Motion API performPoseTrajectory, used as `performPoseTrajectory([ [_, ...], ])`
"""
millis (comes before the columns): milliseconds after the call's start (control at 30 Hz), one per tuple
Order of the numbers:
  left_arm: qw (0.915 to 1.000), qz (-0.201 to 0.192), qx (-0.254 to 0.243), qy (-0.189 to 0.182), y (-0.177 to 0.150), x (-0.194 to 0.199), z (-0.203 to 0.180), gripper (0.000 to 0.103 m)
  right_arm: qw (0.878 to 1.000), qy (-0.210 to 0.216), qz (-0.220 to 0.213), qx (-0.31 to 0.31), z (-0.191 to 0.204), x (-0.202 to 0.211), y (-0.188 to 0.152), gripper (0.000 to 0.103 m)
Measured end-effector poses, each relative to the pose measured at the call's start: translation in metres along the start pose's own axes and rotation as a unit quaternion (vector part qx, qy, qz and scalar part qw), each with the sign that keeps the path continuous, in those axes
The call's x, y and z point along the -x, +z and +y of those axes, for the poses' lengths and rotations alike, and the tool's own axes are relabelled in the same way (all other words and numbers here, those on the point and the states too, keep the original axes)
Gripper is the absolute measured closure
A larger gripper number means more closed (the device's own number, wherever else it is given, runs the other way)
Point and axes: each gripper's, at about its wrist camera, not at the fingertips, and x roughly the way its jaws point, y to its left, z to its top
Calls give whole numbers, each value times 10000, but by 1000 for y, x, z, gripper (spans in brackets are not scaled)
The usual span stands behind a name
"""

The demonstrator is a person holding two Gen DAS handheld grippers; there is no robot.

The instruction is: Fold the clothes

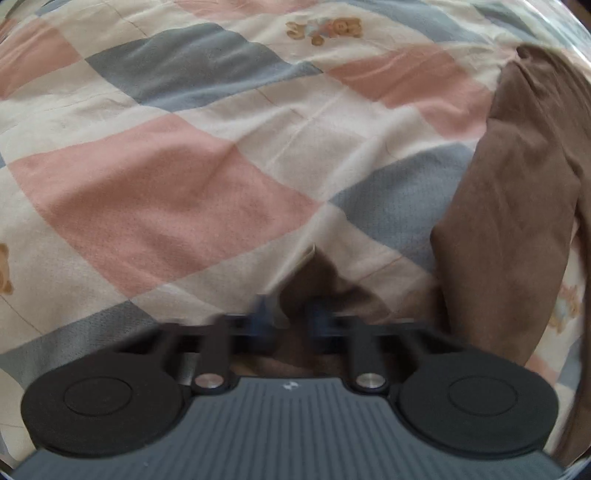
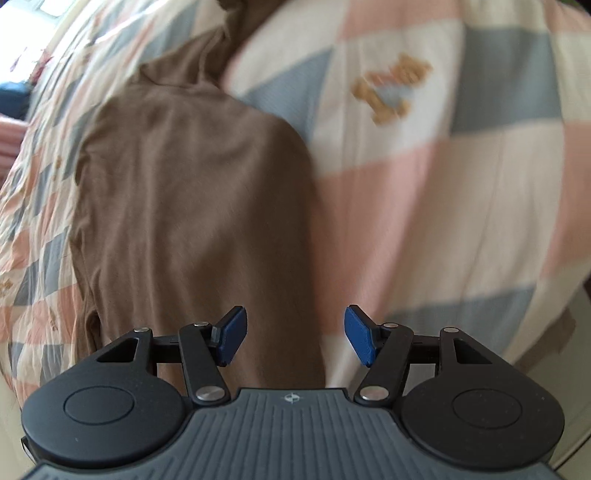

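Both tongs: left (image 1: 288, 314) pinches brown garment (image 2: 192, 206); right (image 2: 295, 334) gapes above it.

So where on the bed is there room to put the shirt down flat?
Free: the checked pink, grey and cream quilt left of the brown cotton shirt, up to the teddy-bear print. Crowded: around the left gripper, shut on brown cloth. The right gripper is open.

Checked quilt (image 1: 155, 199) in pink, grey-blue, cream covered bed; bear prints (image 2: 391, 88) scattered; daylight at upper left.
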Motion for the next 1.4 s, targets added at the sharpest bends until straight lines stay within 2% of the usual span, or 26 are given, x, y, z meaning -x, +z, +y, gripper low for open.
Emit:
performPoseTrajectory([
  [67,9990,-439,-70,60,7,28,-2,103,10000,6,-26,-22,1,0,-4,42],
  [133,9936,-1117,-50,178,20,69,4,103,10000,23,-94,-19,4,4,-5,42],
  [200,9822,-1809,214,458,40,112,27,103,9997,97,-201,-59,5,8,-4,42],
  [300,9653,-2374,627,883,67,148,71,103,9992,236,-311,-111,7,15,0,42],
  [367,9657,-2244,602,1160,79,140,88,103,9988,337,-341,-75,9,19,2,42],
  [400,9681,-2059,557,1317,80,125,90,102,9987,371,-333,-42,10,20,3,42],
  [500,9740,-1287,521,1792,72,66,87,101,9986,469,-234,115,8,24,6,42],
  [533,9750,-924,570,1938,64,43,84,96,9986,463,-194,188,6,26,8,42],
  [600,9719,-278,633,2248,47,8,74,93,9984,441,-119,323,0,29,13,42],
  [667,9669,-318,737,2421,28,9,60,91,9979,445,-131,444,-11,37,21,42],
  [733,9668,-484,1126,2244,9,31,51,65,9971,510,-196,525,-30,49,33,38],
  [767,9665,-570,1358,2104,-1,45,48,62,9968,546,-222,540,-41,54,39,37],
  [833,9668,-779,1652,1787,-24,79,30,65,9963,623,-216,555,-64,59,54,37],
  [900,9733,-884,1652,1322,-53,108,-7,65,9956,690,-166,619,-86,61,69,37],
  [1033,9899,-838,1146,49,-119,141,-129,58,9899,902,130,1083,-113,47,93,37],
  [1100,9912,-645,941,-665,-149,139,-193,52,9847,989,254,1413,-119,39,99,37],
  [1133,9907,-585,882,-861,-157,136,-211,52,9816,1044,311,1571,-121,35,101,37],
  [1233,9905,-520,846,-953,-162,123,-222,51,9669,1404,361,2098,-117,21,105,37],
  [1333,9902,-455,809,-1044,-166,109,-233,44,9426,1851,193,2772,-99,6,111,36],
  [1400,9899,-412,784,-1105,-169,100,-241,44,9249,2030,19,3214,-83,-7,115,34],
])
